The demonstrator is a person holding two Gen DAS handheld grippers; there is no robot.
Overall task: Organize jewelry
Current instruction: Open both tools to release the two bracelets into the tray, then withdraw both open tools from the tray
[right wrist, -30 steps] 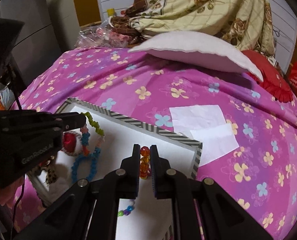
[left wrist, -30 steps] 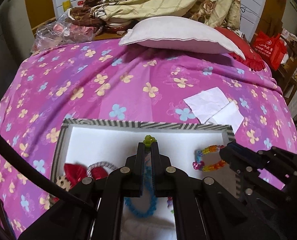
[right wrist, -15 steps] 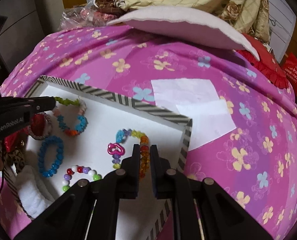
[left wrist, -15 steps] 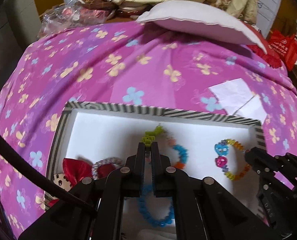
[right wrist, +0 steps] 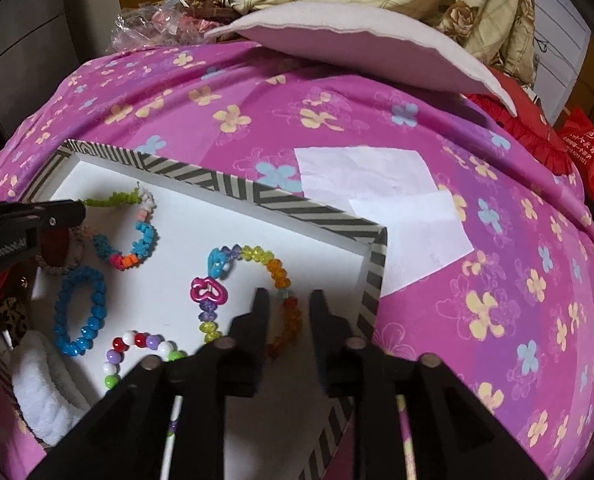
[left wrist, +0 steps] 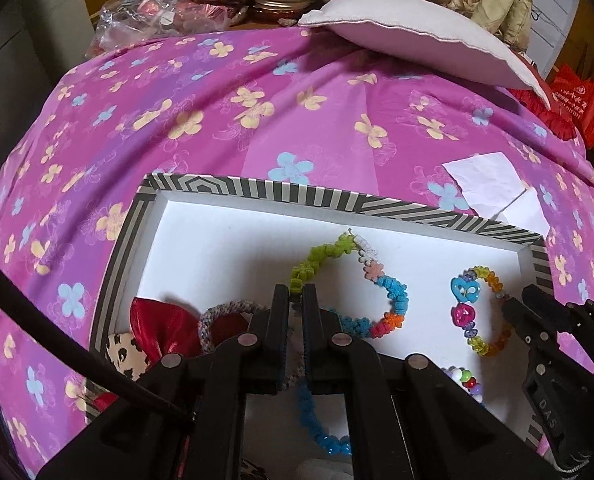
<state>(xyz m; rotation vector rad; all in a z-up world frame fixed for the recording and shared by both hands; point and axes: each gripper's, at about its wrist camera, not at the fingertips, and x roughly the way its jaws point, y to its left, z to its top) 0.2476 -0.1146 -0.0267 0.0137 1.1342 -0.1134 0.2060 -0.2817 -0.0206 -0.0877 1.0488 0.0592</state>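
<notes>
Your left gripper (left wrist: 295, 298) pinches the green end of a flower-bead bracelet (left wrist: 377, 276) lying ahead in the striped tray (left wrist: 257, 190); your right gripper (right wrist: 288, 300) jaws are opening around the rainbow bracelet (right wrist: 275, 268).

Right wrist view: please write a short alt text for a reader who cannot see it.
The right tool is opening over a rainbow bead bracelet lying in a white tray with a striped rim. The tray sits on a pink flowered bedspread and also holds other bead bracelets.

The tray's (right wrist: 329, 216) far white floor lies bare, while bracelets (right wrist: 253, 292) and hair ties (left wrist: 221, 320) crowd its near half.
</notes>
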